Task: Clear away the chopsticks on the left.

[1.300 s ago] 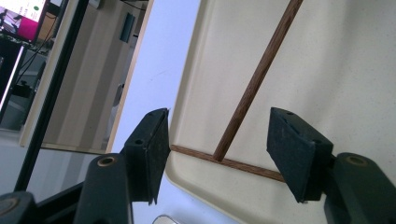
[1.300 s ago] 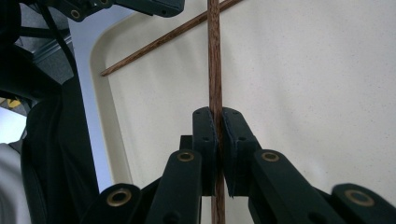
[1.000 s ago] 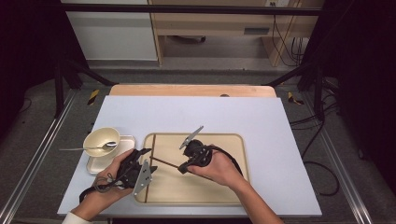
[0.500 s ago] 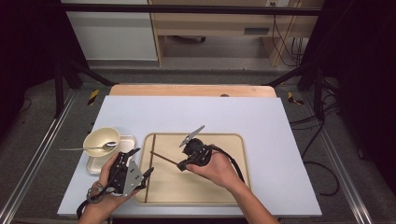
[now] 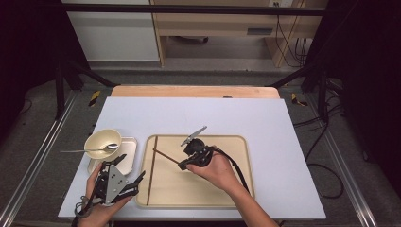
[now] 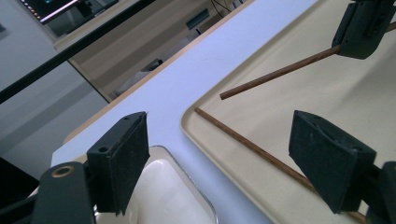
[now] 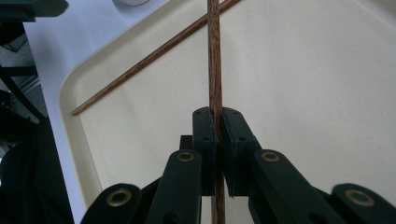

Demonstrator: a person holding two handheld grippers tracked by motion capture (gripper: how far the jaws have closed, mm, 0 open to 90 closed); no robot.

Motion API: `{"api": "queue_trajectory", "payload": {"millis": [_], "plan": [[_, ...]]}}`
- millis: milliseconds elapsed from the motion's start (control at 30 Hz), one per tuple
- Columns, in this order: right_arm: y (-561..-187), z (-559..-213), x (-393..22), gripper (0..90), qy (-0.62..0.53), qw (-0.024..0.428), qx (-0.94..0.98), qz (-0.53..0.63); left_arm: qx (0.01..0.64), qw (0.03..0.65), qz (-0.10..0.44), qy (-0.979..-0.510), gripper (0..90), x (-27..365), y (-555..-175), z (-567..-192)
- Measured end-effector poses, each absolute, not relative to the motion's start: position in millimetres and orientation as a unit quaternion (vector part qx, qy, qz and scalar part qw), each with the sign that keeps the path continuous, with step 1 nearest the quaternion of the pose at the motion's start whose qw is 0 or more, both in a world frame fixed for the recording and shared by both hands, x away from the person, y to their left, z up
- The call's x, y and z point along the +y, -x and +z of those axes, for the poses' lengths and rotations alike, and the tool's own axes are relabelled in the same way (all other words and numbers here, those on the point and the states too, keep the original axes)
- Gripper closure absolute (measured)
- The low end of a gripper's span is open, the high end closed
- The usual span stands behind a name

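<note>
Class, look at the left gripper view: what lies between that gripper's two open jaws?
A chopstick lying along the tray rim, plus a strip of white table; the left gripper grips nothing.

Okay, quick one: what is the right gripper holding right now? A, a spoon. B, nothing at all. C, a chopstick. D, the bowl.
C: in the right gripper view the right gripper has its jaws shut on a brown chopstick that runs up between them over the tray.

Open left claw (image 6: 219, 154), chopstick (image 6: 254, 147) on tray (image 6: 373, 112)
</note>
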State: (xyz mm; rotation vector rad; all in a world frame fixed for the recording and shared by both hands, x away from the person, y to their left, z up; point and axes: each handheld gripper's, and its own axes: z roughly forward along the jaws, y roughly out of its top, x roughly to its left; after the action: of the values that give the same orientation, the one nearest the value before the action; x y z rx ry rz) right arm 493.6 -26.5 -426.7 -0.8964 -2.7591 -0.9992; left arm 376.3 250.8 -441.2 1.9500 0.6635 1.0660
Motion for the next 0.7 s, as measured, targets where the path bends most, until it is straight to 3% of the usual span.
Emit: {"api": "queue_trajectory", "payload": {"millis": [167, 700], "plan": [[-497.2, -430.2, -24.8, 84.9, 0.311, 0.032, -0.892, -0.325, 0.293, 0.419, 0.427, -0.746, 20.1, 262.1, -368.5, -443.7], [-508.4, -443.4, -16.4, 84.9, 0.356, 0.024, -0.878, -0.319, 0.313, 0.432, 0.419, -0.735, 20.5, 269.2, -366.1, -447.6]]}}
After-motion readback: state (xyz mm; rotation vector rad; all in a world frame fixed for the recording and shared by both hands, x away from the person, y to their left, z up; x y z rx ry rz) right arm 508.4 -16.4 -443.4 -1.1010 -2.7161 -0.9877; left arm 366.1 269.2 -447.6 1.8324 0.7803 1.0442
